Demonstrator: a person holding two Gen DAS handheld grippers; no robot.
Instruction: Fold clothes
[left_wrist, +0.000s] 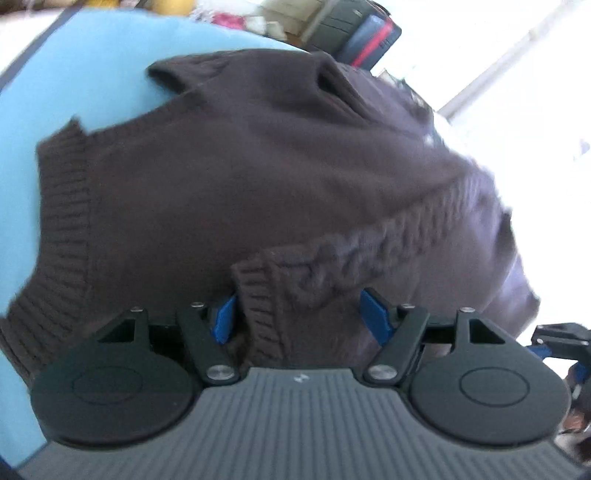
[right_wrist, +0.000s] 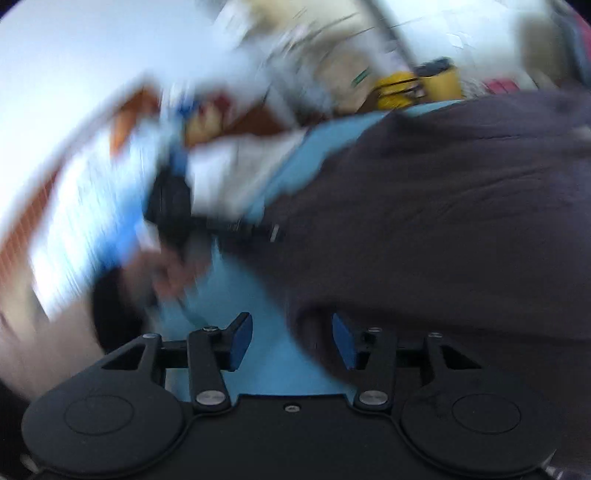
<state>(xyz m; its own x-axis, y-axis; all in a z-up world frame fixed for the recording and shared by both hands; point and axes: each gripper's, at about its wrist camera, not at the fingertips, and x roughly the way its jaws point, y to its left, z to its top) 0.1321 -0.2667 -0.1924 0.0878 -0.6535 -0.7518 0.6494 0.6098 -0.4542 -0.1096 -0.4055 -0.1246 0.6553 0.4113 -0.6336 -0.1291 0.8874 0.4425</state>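
Two claws and one garment show. The left claw (left_wrist: 299, 314) has its blue pads spread wide, with a ribbed, cable-knit fold of the dark brown knitted sweater (left_wrist: 258, 177) lying loose between them, not pinched. The right claw (right_wrist: 291, 341) is also spread, the sweater's edge just inside its right pad, pale blue surface (right_wrist: 258, 295) between the pads. The sweater lies rumpled on that light blue tabletop (left_wrist: 74, 74), its ribbed hem at the left. The right view is heavily blurred.

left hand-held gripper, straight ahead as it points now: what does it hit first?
The brown sweater. Its ribbed cuff already lies between the open fingers of the left hand-held gripper, touching or nearly so; depth is unclear.
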